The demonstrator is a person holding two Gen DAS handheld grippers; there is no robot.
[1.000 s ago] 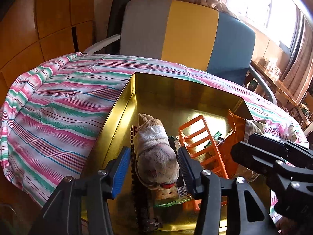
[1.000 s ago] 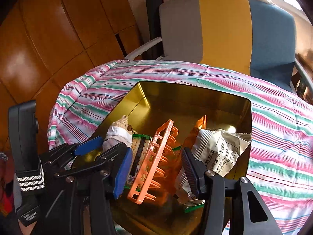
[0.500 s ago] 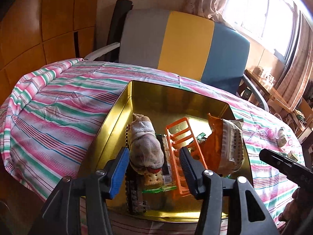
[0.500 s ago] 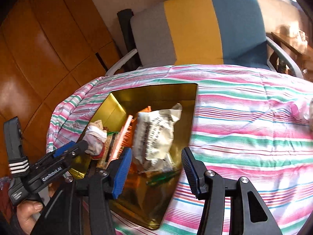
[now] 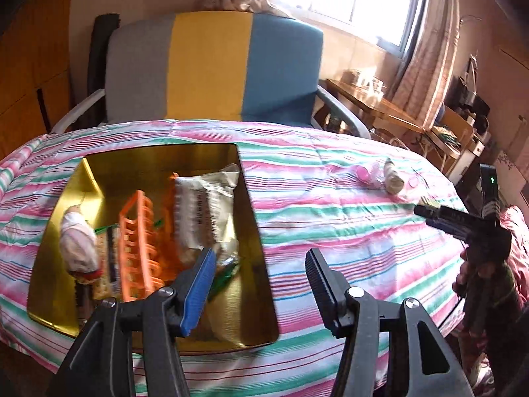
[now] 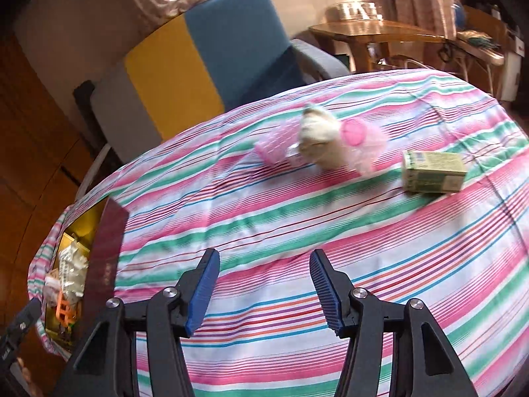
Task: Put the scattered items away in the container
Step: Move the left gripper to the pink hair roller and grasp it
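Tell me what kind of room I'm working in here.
Most likely a lived-in home room, a living or dining area. A grey, yellow and blue upholstered armchair stands behind the table under its pink-and-green striped cloth, patterned curtains hang at a sunlit window, and a cluttered wooden side table stands beyond.

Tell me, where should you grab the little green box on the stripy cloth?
Grip the green box across its two long flat sides, coming down from above with the open right tool. It lies flat on the striped cloth, apart from the cream sock and pink pieces, so there looks to be room for both fingers.
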